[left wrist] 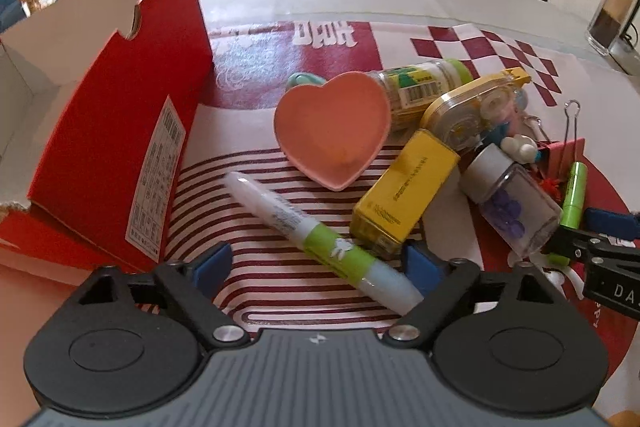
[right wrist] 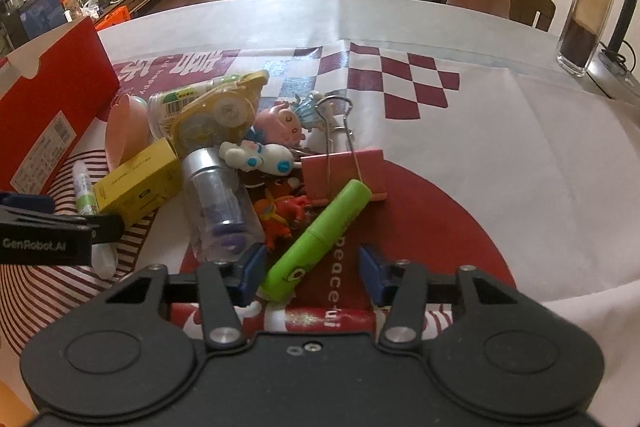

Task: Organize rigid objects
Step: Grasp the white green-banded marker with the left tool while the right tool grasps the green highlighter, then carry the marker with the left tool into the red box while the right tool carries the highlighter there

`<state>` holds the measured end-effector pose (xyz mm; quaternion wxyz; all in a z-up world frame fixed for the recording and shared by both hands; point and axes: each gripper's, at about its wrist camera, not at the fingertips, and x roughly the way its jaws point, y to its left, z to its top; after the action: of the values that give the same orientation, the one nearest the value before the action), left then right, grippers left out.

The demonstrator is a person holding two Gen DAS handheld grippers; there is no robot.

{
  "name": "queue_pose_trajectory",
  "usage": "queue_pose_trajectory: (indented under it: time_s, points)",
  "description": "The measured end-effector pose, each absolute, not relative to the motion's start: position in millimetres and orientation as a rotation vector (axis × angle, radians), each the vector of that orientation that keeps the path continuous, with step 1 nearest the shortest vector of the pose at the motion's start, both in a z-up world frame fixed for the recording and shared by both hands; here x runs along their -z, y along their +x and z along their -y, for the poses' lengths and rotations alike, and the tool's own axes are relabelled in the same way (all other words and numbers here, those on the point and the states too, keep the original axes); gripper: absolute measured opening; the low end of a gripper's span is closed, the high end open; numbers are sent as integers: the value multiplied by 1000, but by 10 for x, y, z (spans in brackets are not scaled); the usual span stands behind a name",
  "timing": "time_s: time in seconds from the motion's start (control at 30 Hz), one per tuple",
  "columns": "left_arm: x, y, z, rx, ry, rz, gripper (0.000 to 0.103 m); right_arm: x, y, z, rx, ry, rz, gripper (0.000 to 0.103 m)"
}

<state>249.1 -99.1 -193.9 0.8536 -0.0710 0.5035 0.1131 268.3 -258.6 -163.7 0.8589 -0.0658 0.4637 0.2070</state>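
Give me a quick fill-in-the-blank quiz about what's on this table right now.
1. The pink dish is shaped like a ____.
2. The open box left of the pile is ____ outside.
3. The pen lies between the ____ gripper's fingers.
4. The highlighter by the right gripper is ____.

Missing words: heart; red; left; green

Table (right wrist: pixel 500 155): printed cloth (right wrist: pixel 400 83), red box (left wrist: pixel 116 131), trinket pile (right wrist: pixel 248 155).

Left gripper (right wrist: pixel 48 227) body reads "GenRobot.AI"; right gripper (left wrist: pixel 600 247) shows "DA", rest cut off. Mat (right wrist: pixel 400 227) carries "peaceful" sideways and "happy" upside down. Box (left wrist: pixel 120 131) label and bottle (left wrist: pixel 420 87) barcode too small to read
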Motion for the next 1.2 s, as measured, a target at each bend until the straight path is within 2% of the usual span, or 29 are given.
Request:
queue_pose_trajectory:
  time_s: [0.07,0.17,0.3,0.4,0.6,1.2]
  points:
    - [1960,2497,953,-254,-155,-1068,77,1642,2682,2581,-437,-136,-971,43]
    - [1947,2499,949,-256,-144,-1067,68,1632,2673,2583,-443,-123,-974,32]
    - [1916,2467,954,-265,-140,-1061,45,1600,2655,2638,-439,-81,-980,21]
    - [1895,2427,931,-274,-154,-1057,37,1566,2632,2707,-416,-61,-971,17]
    - [1854,2324,902,-306,-136,-1042,20,1480,2582,2863,-382,-14,-948,15]
    - [1413,1901,767,-276,-185,-937,18,1009,2275,2904,-433,62,-864,15]
